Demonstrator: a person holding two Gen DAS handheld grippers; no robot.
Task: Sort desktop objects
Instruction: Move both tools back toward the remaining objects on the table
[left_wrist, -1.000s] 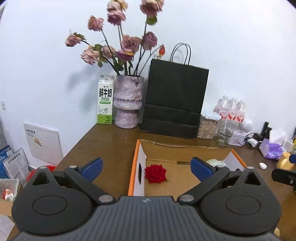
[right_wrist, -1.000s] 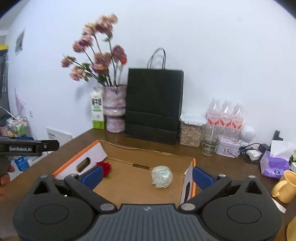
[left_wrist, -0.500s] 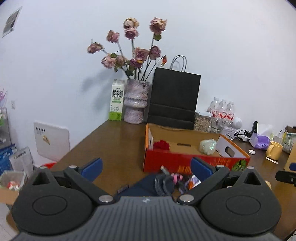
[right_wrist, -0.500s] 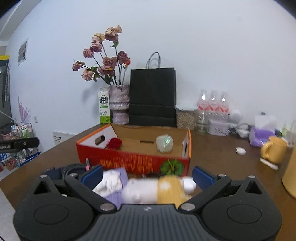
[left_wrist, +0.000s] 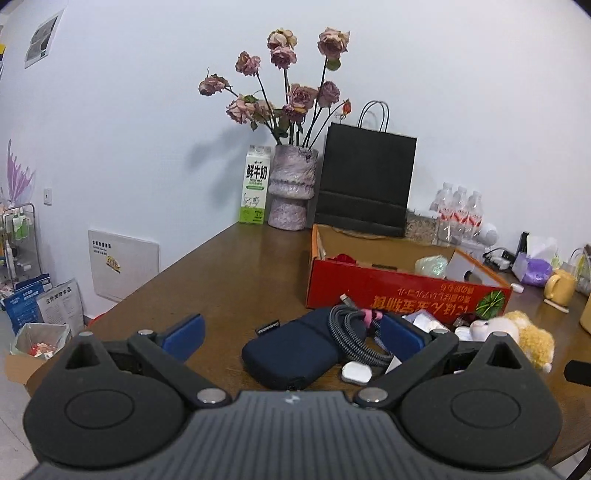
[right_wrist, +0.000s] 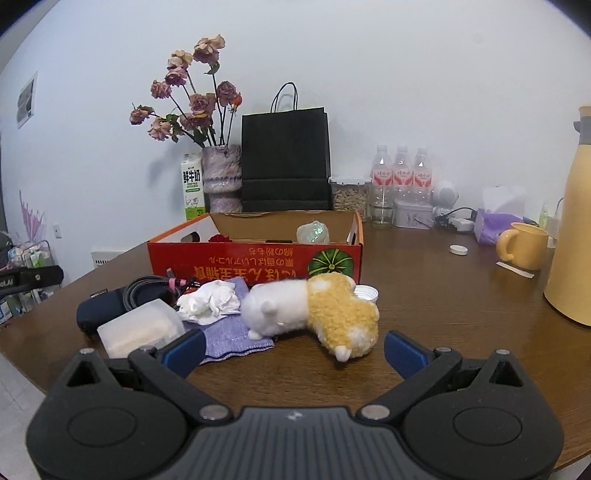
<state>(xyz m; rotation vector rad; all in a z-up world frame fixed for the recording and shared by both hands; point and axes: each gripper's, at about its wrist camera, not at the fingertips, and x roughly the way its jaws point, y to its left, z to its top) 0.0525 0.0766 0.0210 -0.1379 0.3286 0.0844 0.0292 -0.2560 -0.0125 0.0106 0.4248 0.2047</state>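
An orange cardboard box (right_wrist: 255, 258) (left_wrist: 402, 291) stands on the brown table, holding a red rose (left_wrist: 345, 258) and a pale green ball (right_wrist: 313, 233). In front of it lie a white and yellow plush toy (right_wrist: 314, 306), a crumpled white tissue (right_wrist: 210, 301) on a purple cloth (right_wrist: 232, 332), a clear plastic case (right_wrist: 140, 330), a coiled grey cable (left_wrist: 354, 332), a navy pouch (left_wrist: 291, 350) and white earbuds case (left_wrist: 356, 373). My left gripper (left_wrist: 291, 336) is open above the pouch. My right gripper (right_wrist: 293, 349) is open just short of the plush toy, empty.
At the back stand a vase of dried roses (left_wrist: 291, 184), a milk carton (left_wrist: 255, 184), a black paper bag (right_wrist: 284, 158), water bottles (right_wrist: 400, 173) and a jar (right_wrist: 349, 194). A yellow mug (right_wrist: 522, 245), yellow thermos (right_wrist: 570, 221) and tissue pack (right_wrist: 495, 223) occupy the right side.
Both grippers have pulled back and lowered from over the box to the table's front. The clutter in front of the box has come into view. Both stay open.
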